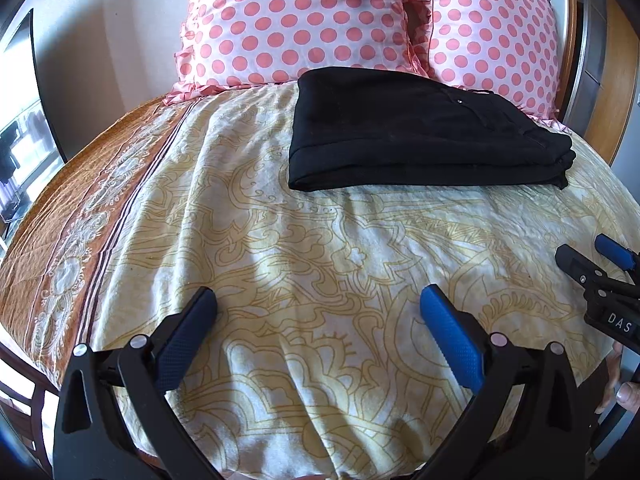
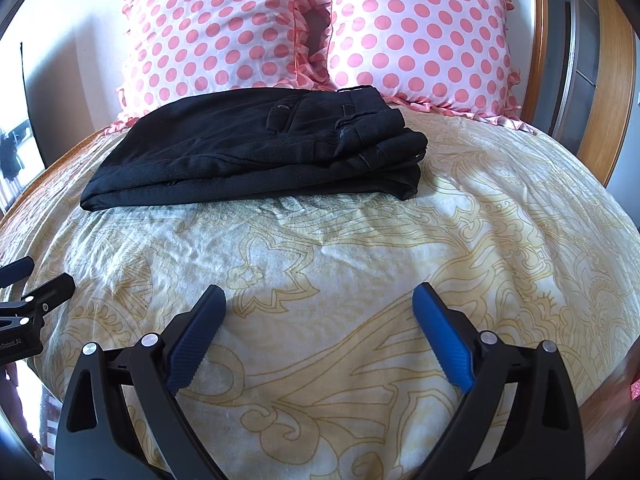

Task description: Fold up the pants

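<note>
Black pants point(image 1: 412, 132) lie folded into a thick flat rectangle on the far part of the bed, just in front of the pillows; in the right wrist view the pants point(image 2: 260, 148) show a waistband and a back pocket on top. My left gripper point(image 1: 318, 300) is open over the bare bedspread, well short of the pants, with nothing between its blue pads. My right gripper point(image 2: 318, 300) is also open and empty above the bedspread, nearer than the pants. Each gripper shows at the edge of the other's view: the right gripper point(image 1: 588, 258), the left gripper point(image 2: 44, 276).
A cream bedspread with a yellow pattern point(image 1: 320, 248) and an orange border point(image 1: 80, 216) covers the bed. Two pink polka-dot pillows point(image 1: 288, 20) point(image 2: 420, 36) lean at the head against a wooden headboard point(image 2: 540, 40). A hand point(image 1: 624, 392) shows at the right edge.
</note>
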`<act>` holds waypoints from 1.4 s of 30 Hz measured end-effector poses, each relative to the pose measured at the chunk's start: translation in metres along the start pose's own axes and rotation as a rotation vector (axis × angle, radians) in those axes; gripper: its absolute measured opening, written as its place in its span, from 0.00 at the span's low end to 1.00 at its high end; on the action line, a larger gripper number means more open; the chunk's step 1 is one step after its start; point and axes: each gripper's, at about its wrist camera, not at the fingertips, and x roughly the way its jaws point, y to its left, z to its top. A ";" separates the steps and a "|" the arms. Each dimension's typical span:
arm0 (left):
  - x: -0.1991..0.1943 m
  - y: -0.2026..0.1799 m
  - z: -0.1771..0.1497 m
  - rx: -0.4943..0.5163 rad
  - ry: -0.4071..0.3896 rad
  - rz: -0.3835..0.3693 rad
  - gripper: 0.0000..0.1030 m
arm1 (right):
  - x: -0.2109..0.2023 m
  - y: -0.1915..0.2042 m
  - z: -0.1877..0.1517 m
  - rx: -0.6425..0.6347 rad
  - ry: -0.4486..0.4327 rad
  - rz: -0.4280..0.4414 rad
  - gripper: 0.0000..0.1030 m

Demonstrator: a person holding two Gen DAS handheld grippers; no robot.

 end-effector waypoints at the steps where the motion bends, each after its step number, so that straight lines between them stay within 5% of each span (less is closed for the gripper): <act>1: 0.000 0.000 0.000 0.001 0.000 -0.002 0.98 | 0.000 0.000 0.000 0.000 0.000 0.000 0.94; 42: 0.001 0.000 0.000 0.002 -0.009 -0.005 0.98 | 0.000 0.001 0.000 0.000 0.000 -0.001 0.94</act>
